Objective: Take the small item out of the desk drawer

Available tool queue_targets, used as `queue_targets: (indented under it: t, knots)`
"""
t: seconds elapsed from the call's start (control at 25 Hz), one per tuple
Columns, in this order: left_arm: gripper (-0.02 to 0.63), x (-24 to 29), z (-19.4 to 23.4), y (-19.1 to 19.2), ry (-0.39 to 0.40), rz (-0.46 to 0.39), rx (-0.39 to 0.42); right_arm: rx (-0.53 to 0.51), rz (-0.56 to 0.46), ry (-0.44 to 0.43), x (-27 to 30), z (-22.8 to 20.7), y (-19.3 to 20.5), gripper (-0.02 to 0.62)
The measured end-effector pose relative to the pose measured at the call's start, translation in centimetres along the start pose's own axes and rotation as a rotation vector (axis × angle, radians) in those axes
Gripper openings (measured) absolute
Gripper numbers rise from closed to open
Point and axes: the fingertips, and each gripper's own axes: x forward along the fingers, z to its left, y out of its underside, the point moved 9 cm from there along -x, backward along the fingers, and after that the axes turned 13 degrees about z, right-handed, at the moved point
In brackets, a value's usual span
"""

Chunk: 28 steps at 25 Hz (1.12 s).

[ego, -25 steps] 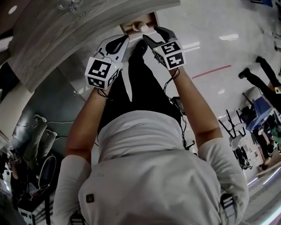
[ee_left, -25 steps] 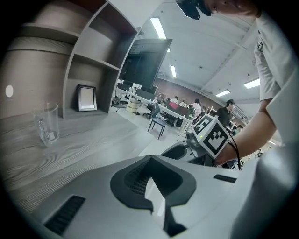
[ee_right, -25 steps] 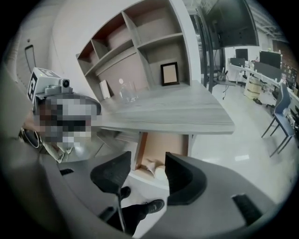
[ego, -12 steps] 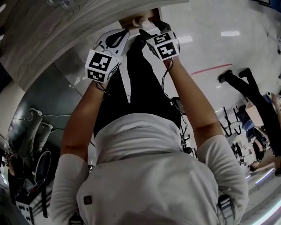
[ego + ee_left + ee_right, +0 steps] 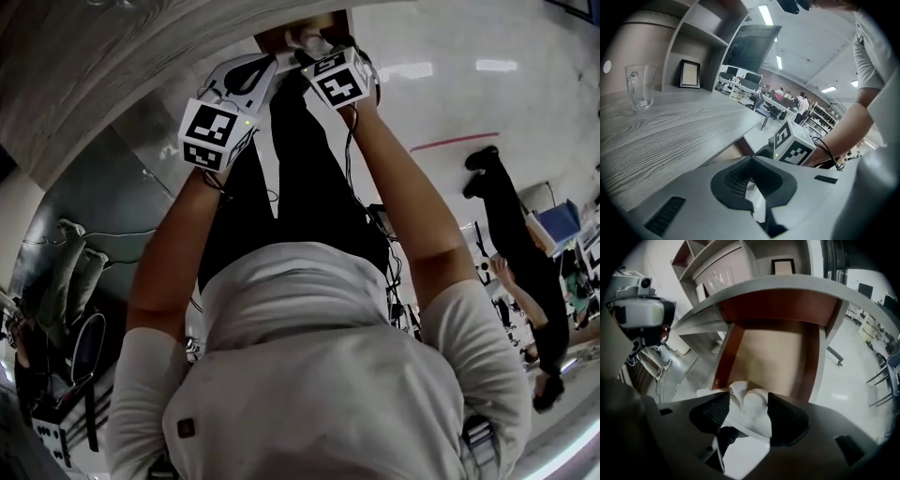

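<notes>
We record the right gripper (image 5: pixel 749 397) with its jaws spread, having just been opening. A white crumpled wad (image 5: pixel 752 409) sits between its pads. The open desk drawer (image 5: pixel 729 352) lies just beyond its fingertips. The left gripper (image 5: pixel 750 159), alongside, has its jaws pressed together.

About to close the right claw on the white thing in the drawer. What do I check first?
1. Is the drawer open: ok.
2. Is the white crumpled item between the right claw jaws: ok; they have just been opening.
3. Pads pressing on it: not ok, the jaws stand wide.
4. Is the left claw out of the way: ok, shut, left of the right claw.
5. Item free to lift, not snagged: cannot tell.
6. Is the glass mug on the desk away from both claws: ok.
</notes>
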Motion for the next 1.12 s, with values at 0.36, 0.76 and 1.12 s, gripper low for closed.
queue_targets:
  t: [0.36,0.76,1.12]
  knots:
    - [0.015,0.4,1.7,0.5,0.012,-0.003,-0.025,-0.009,0.088,0.031,2.6,-0.4,-1.5,0.254]
    - [0.015,-0.7,5.5,0.9,0.017,-0.007,-0.046,-0.017,0.098,0.058,4.2,0.3,-4.5,0.172]
    - [0.015,-1.0,3.7,0.4,0.014,-0.013,-0.033,-0.012,0.051,0.064,2.0,0.2,-3.6,0.161]
